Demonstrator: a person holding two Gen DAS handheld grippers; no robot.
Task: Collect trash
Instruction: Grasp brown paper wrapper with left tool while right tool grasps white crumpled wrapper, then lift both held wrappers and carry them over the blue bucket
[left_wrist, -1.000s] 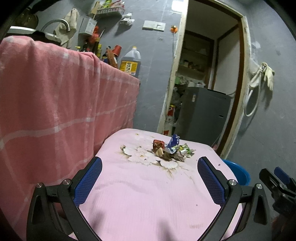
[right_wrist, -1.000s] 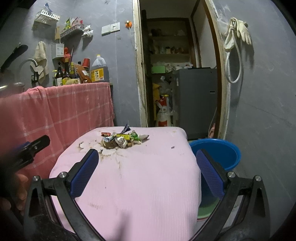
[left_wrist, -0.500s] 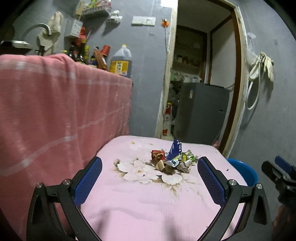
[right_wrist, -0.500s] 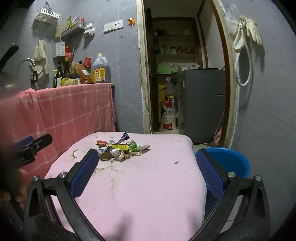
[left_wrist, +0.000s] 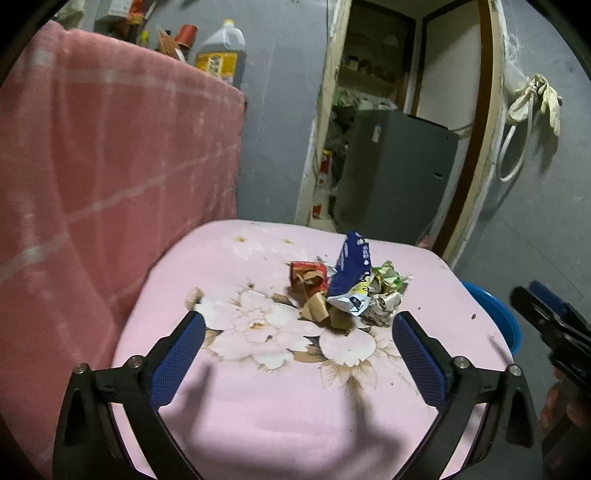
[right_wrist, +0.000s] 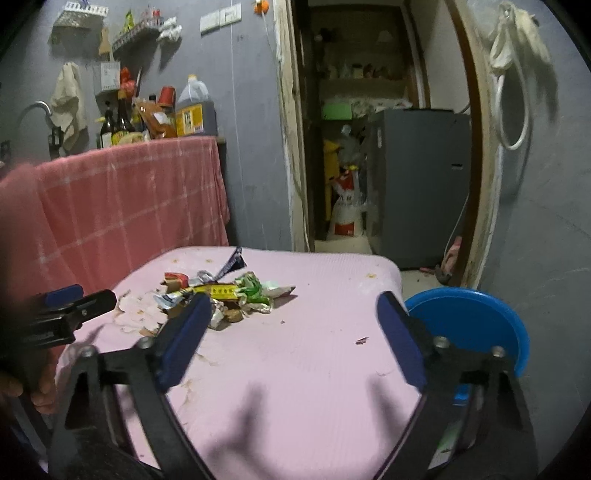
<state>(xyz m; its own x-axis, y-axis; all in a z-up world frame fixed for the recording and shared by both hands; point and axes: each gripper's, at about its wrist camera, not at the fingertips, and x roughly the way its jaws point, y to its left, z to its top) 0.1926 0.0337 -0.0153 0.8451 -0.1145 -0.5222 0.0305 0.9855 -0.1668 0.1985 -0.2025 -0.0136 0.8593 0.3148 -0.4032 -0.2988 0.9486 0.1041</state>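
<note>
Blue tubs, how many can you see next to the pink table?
1. The blue tub sits on the floor just off the right side of the pink table, below the doorway. The table hides some of the floor, so another could be out of sight.

One pile of trash (left_wrist: 347, 291) lies on one pink surface (left_wrist: 258, 406); its crumpled pieces overlap too much to count exactly, though one blue wrapper (left_wrist: 352, 262), one red packet (left_wrist: 308, 271) and one green wrapper (right_wrist: 251, 286) stand out. One blue basin (right_wrist: 469, 325) sits beside the surface. Two tongs are in view, the left (left_wrist: 297, 354) and the right (right_wrist: 291, 339). One pink checked cloth (right_wrist: 129, 199), one large oil jug (right_wrist: 194, 110), one grey fridge (right_wrist: 417, 184) and one pair of gloves (left_wrist: 535, 99) also show.
</note>
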